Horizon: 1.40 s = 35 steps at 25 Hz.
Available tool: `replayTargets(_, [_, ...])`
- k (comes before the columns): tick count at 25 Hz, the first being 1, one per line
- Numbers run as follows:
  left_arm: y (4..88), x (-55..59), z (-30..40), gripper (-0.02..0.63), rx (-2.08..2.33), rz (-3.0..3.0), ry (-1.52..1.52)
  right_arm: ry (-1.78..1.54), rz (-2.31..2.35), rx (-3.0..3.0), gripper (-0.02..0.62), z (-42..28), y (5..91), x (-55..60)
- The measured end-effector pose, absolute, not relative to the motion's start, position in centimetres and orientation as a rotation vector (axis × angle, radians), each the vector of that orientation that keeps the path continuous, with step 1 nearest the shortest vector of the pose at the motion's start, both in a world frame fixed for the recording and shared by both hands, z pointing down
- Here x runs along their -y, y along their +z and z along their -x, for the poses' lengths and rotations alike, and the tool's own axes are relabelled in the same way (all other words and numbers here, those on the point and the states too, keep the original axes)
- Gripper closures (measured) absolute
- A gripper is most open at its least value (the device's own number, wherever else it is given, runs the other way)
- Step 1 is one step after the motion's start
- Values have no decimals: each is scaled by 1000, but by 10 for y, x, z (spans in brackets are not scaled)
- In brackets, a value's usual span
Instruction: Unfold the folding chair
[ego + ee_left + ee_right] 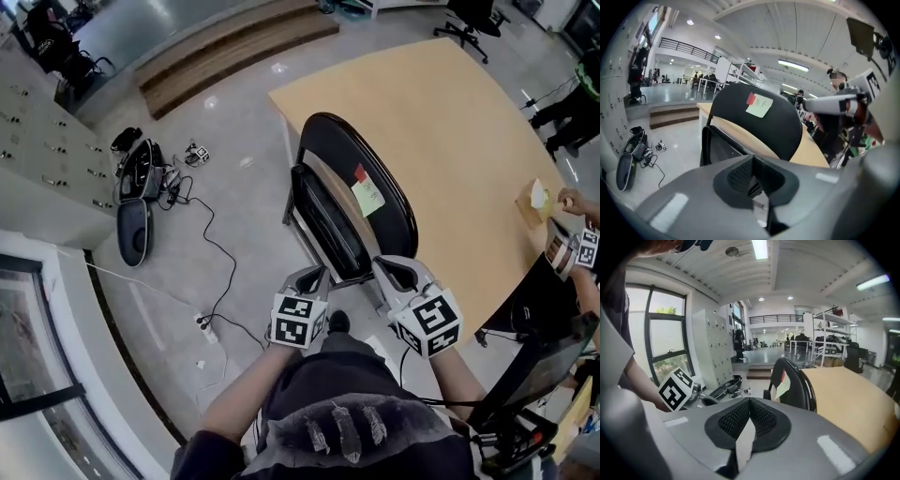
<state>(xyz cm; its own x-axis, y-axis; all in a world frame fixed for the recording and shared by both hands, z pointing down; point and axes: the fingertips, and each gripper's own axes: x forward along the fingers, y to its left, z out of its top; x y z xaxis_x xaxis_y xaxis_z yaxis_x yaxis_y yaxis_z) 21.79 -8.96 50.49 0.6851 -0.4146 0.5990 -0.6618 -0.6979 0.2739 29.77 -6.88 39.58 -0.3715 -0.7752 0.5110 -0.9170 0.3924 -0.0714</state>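
left claw (311, 279) and right claw (398, 274) both pinched shut, empty, near the folded chair (323, 220) at the desk (450, 122) edge: nudged ungripped, it'd likely skid or tip over.

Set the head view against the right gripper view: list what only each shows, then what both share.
Only the head view: the marker cube on the right gripper, and a power strip with its cable on the floor. Only the right gripper view: a ceiling light, a shelving rack and a balcony railing. Both: the folding chair, folded, its sticky note, the wooden table and the left gripper.
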Motion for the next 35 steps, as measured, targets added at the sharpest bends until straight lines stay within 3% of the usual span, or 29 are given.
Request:
replayTargets(3, [527,112,-236,604,809,-2399,736,425,-1577,2141,592,-317,389,82])
replayTargets(4, [534,121,-241,603,800,-2377,731,414,-1614,2108,555,-323,387,87])
replayTargets(5, [541,129,-246,569,778,-2345,718,407,-1646,2076,476,-328,385,91])
replayTargets(6, [549,136,-252,391,748,-2303,704,404,-1670,2041,429,-334,385,95])
replayTargets(7, [556,143,-259,266,725,-2257,695,402,-1686,2001,398,-340,386,98])
replayTargets(9, [568,158,-271,218,721,-2202,702,399,-1699,1915,320,-354,391,105])
replayTargets(11, [581,169,-282,195,733,-2201,759,386,-1698,1853,297,-364,396,109])
replayTargets(14, [602,176,-291,189,749,-2197,865,345,-1679,1821,336,-364,395,108])
replayTargets(16, [610,179,-302,189,747,-2194,914,285,-1689,1782,267,-372,389,108])
replayTargets(22, [637,178,-319,181,673,-2149,966,403,-1613,1734,251,-387,428,124])
replayTargets(25, [639,177,-326,212,616,-2155,934,453,-1585,1722,253,-389,447,130])
replayTargets(35, [637,169,-321,288,635,-2154,864,405,-1566,1717,382,-390,472,133])
